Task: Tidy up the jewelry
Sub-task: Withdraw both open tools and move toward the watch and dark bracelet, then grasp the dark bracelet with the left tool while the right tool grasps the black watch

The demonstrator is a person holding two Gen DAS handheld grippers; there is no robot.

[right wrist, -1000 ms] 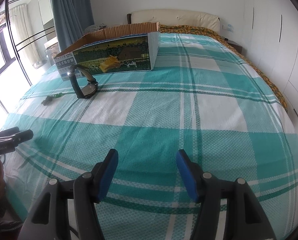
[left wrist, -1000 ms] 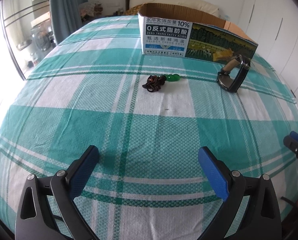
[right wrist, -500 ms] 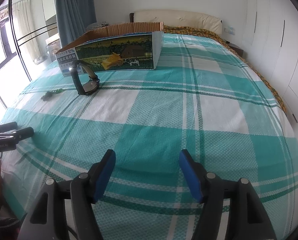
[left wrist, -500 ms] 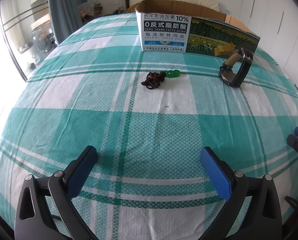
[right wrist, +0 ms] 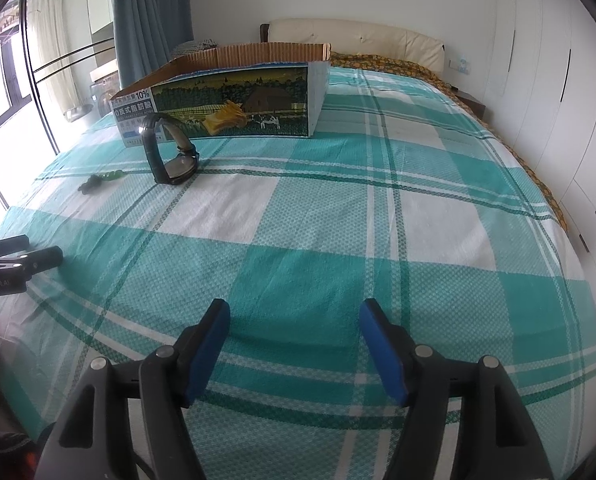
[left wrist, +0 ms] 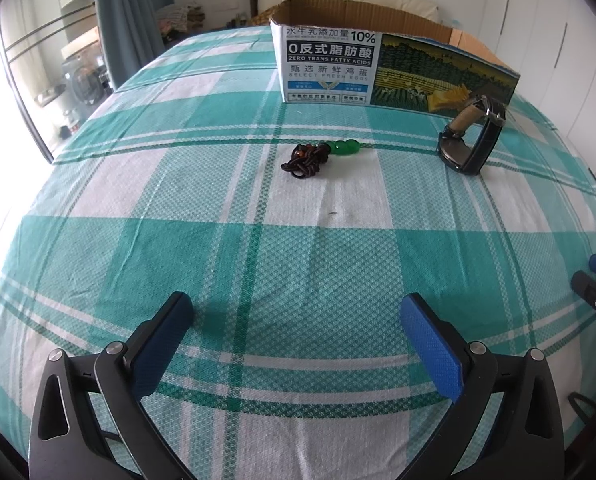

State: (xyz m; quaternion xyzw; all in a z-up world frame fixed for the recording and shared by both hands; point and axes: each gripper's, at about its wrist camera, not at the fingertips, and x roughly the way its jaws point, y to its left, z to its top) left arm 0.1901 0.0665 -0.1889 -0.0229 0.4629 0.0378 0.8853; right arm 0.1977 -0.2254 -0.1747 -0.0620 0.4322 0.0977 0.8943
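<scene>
A dark knotted cord bracelet with green beads (left wrist: pixel 318 154) lies on the checked bedspread (left wrist: pixel 257 264), well ahead of my left gripper (left wrist: pixel 295 304), which is open and empty. To its right a dark wristwatch (left wrist: pixel 472 136) stands on its side, just before an open cardboard box (left wrist: pixel 378 68). In the right wrist view the watch (right wrist: pixel 169 152) and bracelet (right wrist: pixel 99 180) are far off to the left, with the box (right wrist: pixel 233 100) behind them. My right gripper (right wrist: pixel 293 308) is open over bare bedspread with nothing between its fingers.
The bed's far end has a cream headboard (right wrist: pixel 354 40) and a yellow patterned cover (right wrist: pixel 398 64). White wardrobe doors (right wrist: pixel 558 80) line the right side, a window with blue curtain (right wrist: pixel 149 12) the left. Each gripper shows at the edge of the other's view.
The right gripper's jaws stand a little wider than a second ago. Both hands have stayed in place and nothing on the bed has moved.
</scene>
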